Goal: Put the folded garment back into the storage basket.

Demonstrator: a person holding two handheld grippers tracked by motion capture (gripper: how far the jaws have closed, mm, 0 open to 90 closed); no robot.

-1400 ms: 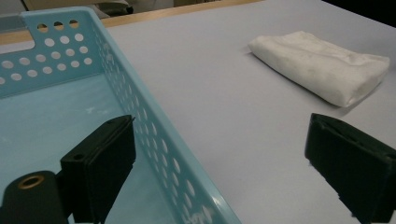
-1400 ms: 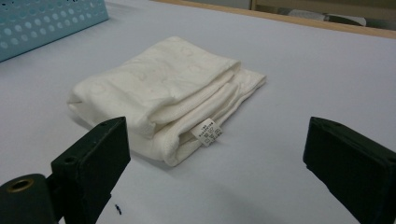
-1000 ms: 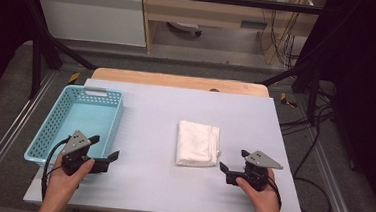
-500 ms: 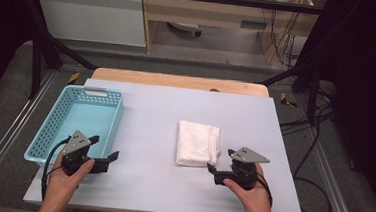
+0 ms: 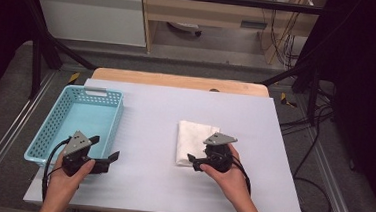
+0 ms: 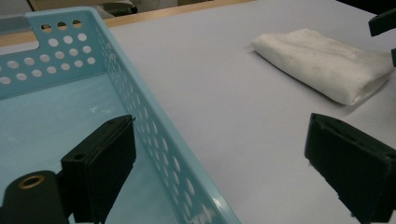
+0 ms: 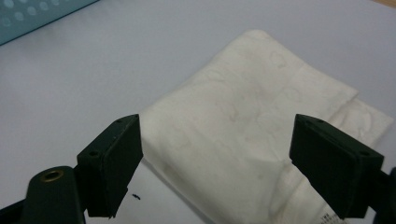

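Right hand-held gripper (image 5: 195, 161) sits at lower centre of the high view, over the near edge of the folded white cloth (image 5: 193, 141); its jaws stand wide and have just been closing a little, with the cloth's corner below and between them but not pinched. The cloth lies flat at centre frame on the pale worktop (image 5: 165, 114). Left hand-held gripper (image 5: 103, 152), lower left, has its jaws wide with nothing held, straddling the near right wall of the light-blue perforated basket (image 5: 54, 121).
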